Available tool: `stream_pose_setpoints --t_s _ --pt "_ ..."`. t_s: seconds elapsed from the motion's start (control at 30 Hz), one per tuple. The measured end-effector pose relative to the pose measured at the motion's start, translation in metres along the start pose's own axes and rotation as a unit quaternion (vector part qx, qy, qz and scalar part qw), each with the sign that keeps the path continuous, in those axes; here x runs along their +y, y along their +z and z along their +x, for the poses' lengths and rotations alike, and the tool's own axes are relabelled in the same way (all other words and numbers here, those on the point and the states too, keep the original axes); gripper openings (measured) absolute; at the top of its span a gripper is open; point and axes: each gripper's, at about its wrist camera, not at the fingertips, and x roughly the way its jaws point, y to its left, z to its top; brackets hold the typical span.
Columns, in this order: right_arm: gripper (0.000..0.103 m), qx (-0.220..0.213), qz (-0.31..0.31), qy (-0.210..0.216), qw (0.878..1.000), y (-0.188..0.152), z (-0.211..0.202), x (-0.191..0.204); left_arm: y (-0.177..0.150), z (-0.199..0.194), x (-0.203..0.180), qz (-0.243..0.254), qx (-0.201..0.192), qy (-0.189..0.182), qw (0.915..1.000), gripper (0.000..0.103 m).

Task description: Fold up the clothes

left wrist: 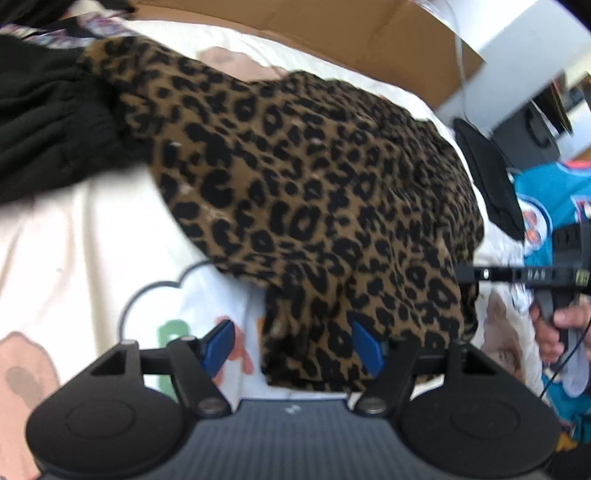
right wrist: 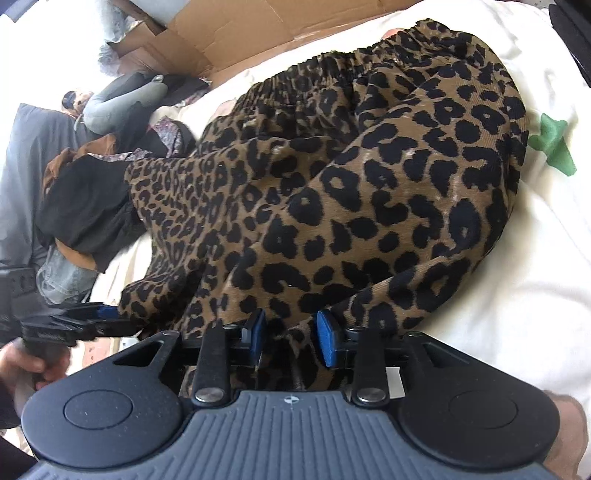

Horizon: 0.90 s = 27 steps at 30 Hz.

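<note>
A brown leopard-print garment (left wrist: 314, 192) with an elastic waistband (right wrist: 332, 62) lies bunched on a white printed sheet (left wrist: 74, 240). My left gripper (left wrist: 293, 345) stands open at the garment's near edge; its blue pads (left wrist: 221, 343) are wide apart, and cloth covers only the right half of the gap. My right gripper (right wrist: 291, 336) is shut on a gathered fold of the garment (right wrist: 332, 206), whose creases run down between its pads (right wrist: 327, 339). In the left wrist view the right gripper (left wrist: 469, 275) meets the cloth from the right. The right wrist view shows the left gripper (right wrist: 107, 317) at the garment's left edge.
A black garment (left wrist: 48, 122) lies at the far left beside a heap of other clothes (right wrist: 85, 206). A flattened cardboard box (left wrist: 332, 26) lines the far side. A teal jersey (left wrist: 546, 199) and a dark cloth (left wrist: 491, 177) sit to the right. A hand (left wrist: 565, 325) holds the right gripper's handle.
</note>
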Motion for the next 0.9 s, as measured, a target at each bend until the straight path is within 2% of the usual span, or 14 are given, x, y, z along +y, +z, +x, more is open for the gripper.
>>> stream_pose_setpoints --t_s 0.07,0.1,0.17,0.3,0.53,0.73,0.9 --pt "0.034 -0.002 0.007 0.008 1.0 -0.003 -0.01 0.0 -0.001 0.007 -0.002 0.004 0.007 0.012 0.9999 0.043" --pt "0.034 -0.004 0.011 0.009 1.0 -0.004 -0.015 -0.001 -0.002 0.011 0.0 -0.006 0.013 0.016 0.9998 0.019" --pt "0.034 -0.008 0.02 0.011 1.0 -0.008 -0.028 -0.003 -0.004 0.014 0.005 -0.035 0.014 0.021 0.9991 0.016" --pt "0.034 -0.02 0.046 0.005 0.999 -0.019 -0.054 -0.016 -0.003 0.006 0.006 -0.027 -0.006 0.035 0.999 0.007" --pt "0.034 -0.028 0.096 -0.024 0.995 -0.038 -0.078 -0.051 0.016 -0.014 0.024 -0.045 -0.055 0.061 0.9956 0.006" --pt "0.034 -0.007 0.1 -0.045 0.994 -0.043 -0.06 -0.061 0.037 -0.017 0.027 -0.036 -0.081 0.069 0.9936 0.006" --pt "0.034 0.008 0.089 -0.027 0.996 -0.039 -0.039 -0.048 0.038 -0.009 0.025 -0.046 -0.059 0.063 0.9952 0.01"
